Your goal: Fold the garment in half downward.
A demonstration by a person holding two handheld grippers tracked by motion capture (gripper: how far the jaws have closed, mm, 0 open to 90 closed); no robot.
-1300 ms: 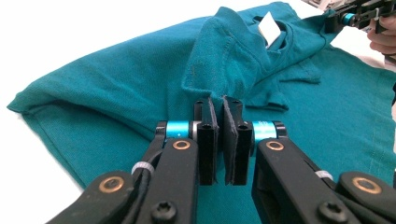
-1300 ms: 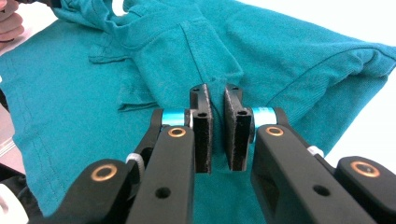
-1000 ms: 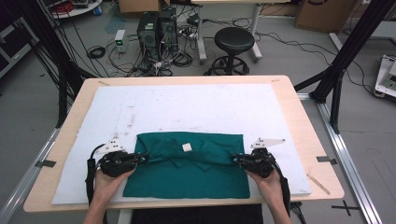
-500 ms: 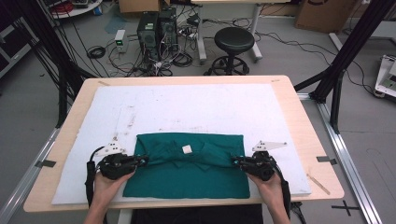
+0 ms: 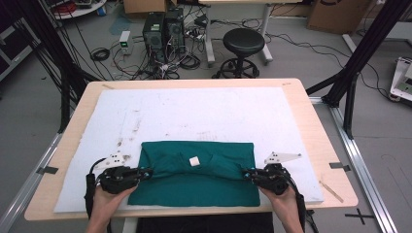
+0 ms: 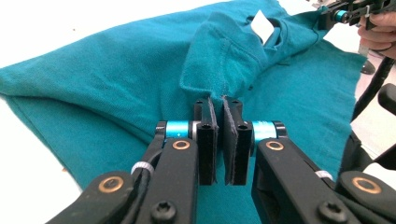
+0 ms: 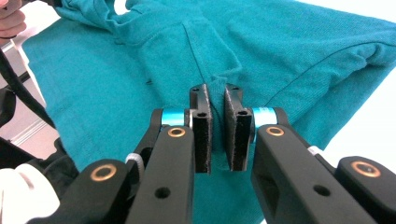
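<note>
The shirt [image 5: 194, 172] is lying flat on the near part of the mat [image 5: 194, 114], long axis running left to right. The left gripper [image 5: 145, 172] is pinching a fold at its left end; the right gripper [image 5: 247, 173] is pinching the right end. Both are facing inward, equally near.

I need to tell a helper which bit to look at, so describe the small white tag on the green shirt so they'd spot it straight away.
Start at the white mat covering the wooden table; on its near half lies a folded green shirt, pinched at each side by the left gripper and right gripper. Near the shirt's upper middle, by the collar, sits the tag, the one small white square on plain green cloth.
</note>
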